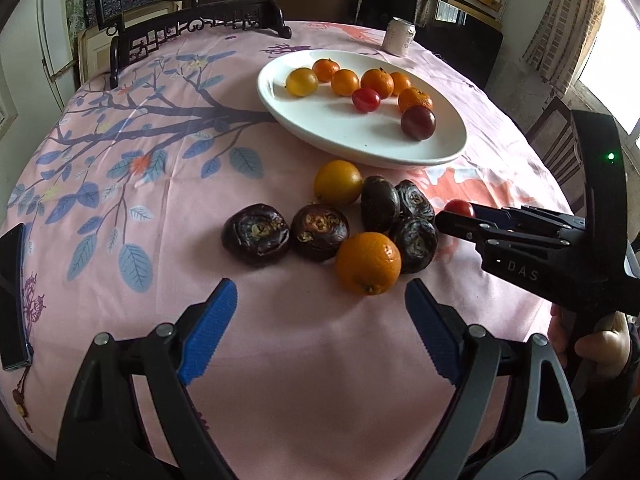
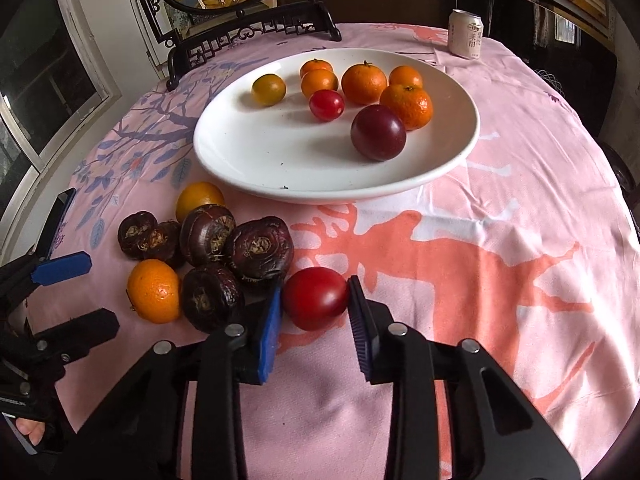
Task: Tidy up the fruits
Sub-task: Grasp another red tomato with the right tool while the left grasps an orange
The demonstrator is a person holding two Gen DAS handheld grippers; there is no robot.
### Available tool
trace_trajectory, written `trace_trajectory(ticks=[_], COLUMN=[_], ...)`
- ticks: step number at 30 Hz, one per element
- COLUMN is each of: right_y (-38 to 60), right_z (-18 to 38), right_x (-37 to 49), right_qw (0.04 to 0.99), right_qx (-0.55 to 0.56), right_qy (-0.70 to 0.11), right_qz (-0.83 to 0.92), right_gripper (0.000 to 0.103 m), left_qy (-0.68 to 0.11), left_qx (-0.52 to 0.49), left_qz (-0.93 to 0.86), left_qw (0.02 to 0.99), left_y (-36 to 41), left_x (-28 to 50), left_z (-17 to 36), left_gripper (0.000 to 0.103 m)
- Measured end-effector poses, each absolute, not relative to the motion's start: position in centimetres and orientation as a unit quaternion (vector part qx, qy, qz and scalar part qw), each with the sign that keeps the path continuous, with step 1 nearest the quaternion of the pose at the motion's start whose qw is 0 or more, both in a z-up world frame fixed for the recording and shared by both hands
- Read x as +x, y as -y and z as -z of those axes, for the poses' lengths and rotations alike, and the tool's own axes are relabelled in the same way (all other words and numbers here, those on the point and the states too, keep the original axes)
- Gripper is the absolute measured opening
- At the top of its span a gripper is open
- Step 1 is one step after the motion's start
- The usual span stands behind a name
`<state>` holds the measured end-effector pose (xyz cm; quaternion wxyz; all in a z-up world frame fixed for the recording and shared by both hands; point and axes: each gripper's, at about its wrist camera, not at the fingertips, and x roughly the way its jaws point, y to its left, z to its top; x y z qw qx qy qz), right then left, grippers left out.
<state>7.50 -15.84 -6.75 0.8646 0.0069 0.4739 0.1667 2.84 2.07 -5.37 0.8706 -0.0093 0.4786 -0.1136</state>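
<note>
A white plate (image 1: 360, 148) (image 2: 248, 160) holds several oranges, a yellow fruit, a small red tomato (image 2: 326, 105) and a dark plum (image 2: 378, 132). In front of it on the pink cloth lie several dark water chestnuts (image 1: 256, 234) (image 2: 258, 250), an orange (image 1: 368, 263) (image 2: 154, 290) and a yellow-orange fruit (image 1: 338, 182) (image 2: 199, 198). My right gripper (image 2: 314, 294) (image 1: 450, 220) is shut on a red tomato (image 2: 316, 298) (image 1: 460, 208) at cloth level, right of the chestnuts. My left gripper (image 1: 320, 300) is open and empty, just in front of the orange.
A drink can (image 1: 398, 36) (image 2: 466, 34) stands at the far side of the table. A dark carved frame stand (image 1: 192, 28) (image 2: 248, 32) is at the back left. A phone (image 1: 12, 296) lies at the left edge.
</note>
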Motion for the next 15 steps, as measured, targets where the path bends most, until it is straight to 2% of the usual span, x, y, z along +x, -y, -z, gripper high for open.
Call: trace_trajectory(ticks=[5,7,9,13,14,15], right_y=[17.6,18.3,18.8,19.2,19.2,19.2], right_z=[6.2,6.1,6.0,5.6,5.5,5.4], right_x=[6.5,6.2,5.9,5.4,5.3,5.2], right_qw=[0.867,0.868,0.869,0.872,0.872,0.873], right_qx=[0.026,0.035,0.041,0.046,0.047,0.047], right_qy=[-0.473,-0.472,-0.471,-0.466,-0.465,-0.464], right_qz=[-0.153,-0.148,-0.145,-0.145,-0.146,-0.146], right_gripper=[0.033,0.033,0.033,0.033,0.033,0.033], left_qy=[-0.491,-0.500,-0.509,-0.502,-0.500,-0.499], left_qx=[-0.005,-0.001,-0.001,0.009,0.008,0.004], left_qz=[0.133,0.136,0.140,0.130,0.131,0.141], left_qw=[0.861,0.855,0.849,0.855,0.856,0.855], left_y=[-0.6,0.0,0.5,1.3,1.3,1.4], left_x=[3.1,3.4,3.9,4.4,4.4,4.2], left_z=[6.3,7.0,7.7,8.0,8.0,7.9], left_gripper=[0.086,0.079,0.067,0.060,0.053,0.040])
